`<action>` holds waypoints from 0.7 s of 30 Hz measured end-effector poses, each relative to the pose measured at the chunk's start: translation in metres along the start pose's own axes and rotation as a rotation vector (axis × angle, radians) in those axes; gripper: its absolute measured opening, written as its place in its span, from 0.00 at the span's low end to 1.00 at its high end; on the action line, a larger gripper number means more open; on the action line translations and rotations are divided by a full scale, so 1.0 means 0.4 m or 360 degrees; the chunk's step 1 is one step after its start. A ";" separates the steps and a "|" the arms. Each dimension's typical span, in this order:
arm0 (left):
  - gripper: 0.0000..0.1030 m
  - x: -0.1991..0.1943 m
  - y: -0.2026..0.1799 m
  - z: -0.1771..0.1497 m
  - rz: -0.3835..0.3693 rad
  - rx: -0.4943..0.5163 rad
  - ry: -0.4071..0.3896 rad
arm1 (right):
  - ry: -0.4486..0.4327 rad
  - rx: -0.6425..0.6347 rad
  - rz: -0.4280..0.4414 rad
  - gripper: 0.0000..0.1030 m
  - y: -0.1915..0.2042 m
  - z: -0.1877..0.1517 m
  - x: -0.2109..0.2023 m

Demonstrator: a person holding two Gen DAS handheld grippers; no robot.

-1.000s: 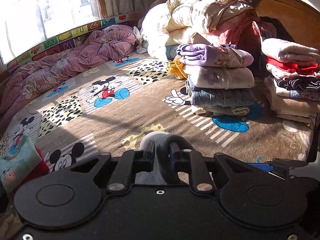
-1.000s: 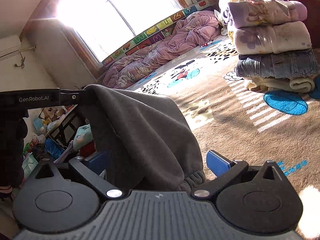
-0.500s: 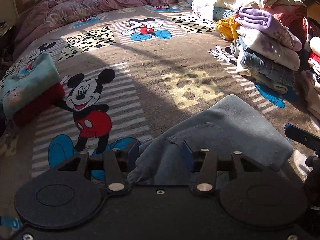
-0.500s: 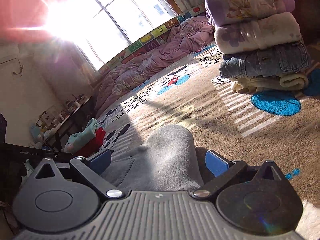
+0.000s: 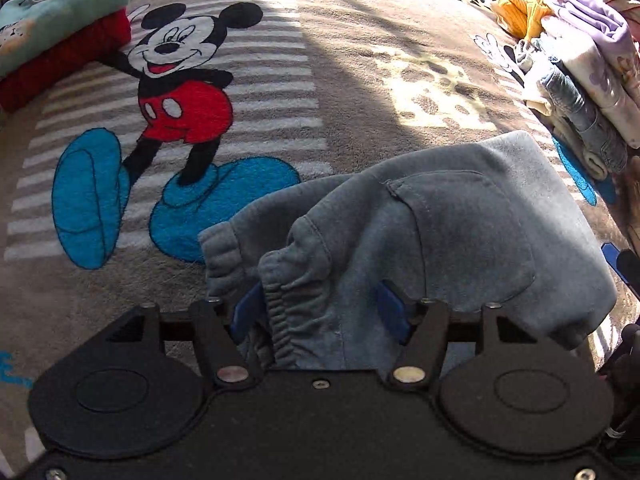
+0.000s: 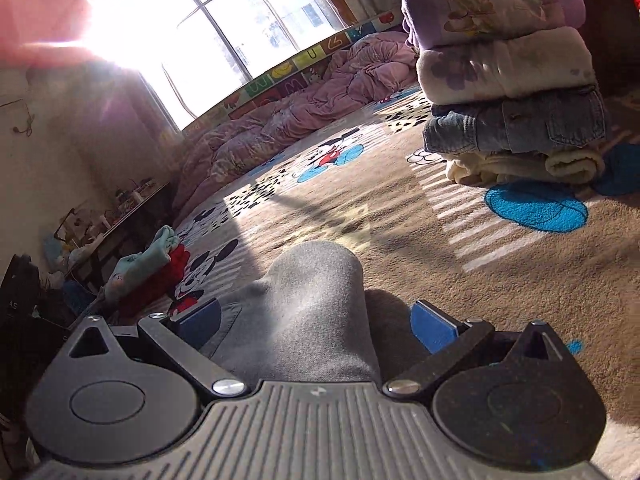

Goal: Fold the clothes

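Left tongs: I hold them spread around the grey sweatpants.
Right tongs: spread likewise, fabric lying between them.

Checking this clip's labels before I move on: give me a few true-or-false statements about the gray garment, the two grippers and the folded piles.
1. The gray sweatpants lie on the Mickey Mouse blanket. True.
2. The left gripper is clamped shut on them. False: its jaws stand apart around the waistband.
3. The right gripper is open. True.
4. A denim piece tops the folded stack. False: a purple garment does.
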State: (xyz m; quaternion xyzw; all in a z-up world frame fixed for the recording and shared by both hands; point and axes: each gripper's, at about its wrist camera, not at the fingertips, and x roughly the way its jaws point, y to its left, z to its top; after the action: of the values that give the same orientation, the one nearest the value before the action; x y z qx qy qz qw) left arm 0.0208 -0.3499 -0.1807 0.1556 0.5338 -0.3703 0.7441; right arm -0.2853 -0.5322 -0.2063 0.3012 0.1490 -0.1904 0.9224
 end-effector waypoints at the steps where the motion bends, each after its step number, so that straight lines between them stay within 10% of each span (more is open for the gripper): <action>1: 0.42 -0.009 -0.010 0.002 0.0004 0.0037 -0.0018 | -0.0021 -0.0042 -0.0007 0.98 0.009 -0.002 -0.007; 8: 0.29 -0.086 -0.087 0.010 -0.0005 0.0251 -0.0187 | -0.0207 -0.0341 0.0007 0.98 0.087 -0.013 -0.068; 21: 0.27 -0.190 -0.364 0.048 -0.0408 0.0398 -0.0456 | -0.0179 -0.0929 0.0173 0.97 0.311 -0.127 -0.072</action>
State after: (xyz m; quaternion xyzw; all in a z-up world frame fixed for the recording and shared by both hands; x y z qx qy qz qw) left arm -0.0823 -0.4311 -0.0804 0.1234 0.3880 -0.5434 0.7341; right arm -0.2639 -0.4007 -0.1724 0.0198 0.1296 -0.1062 0.9857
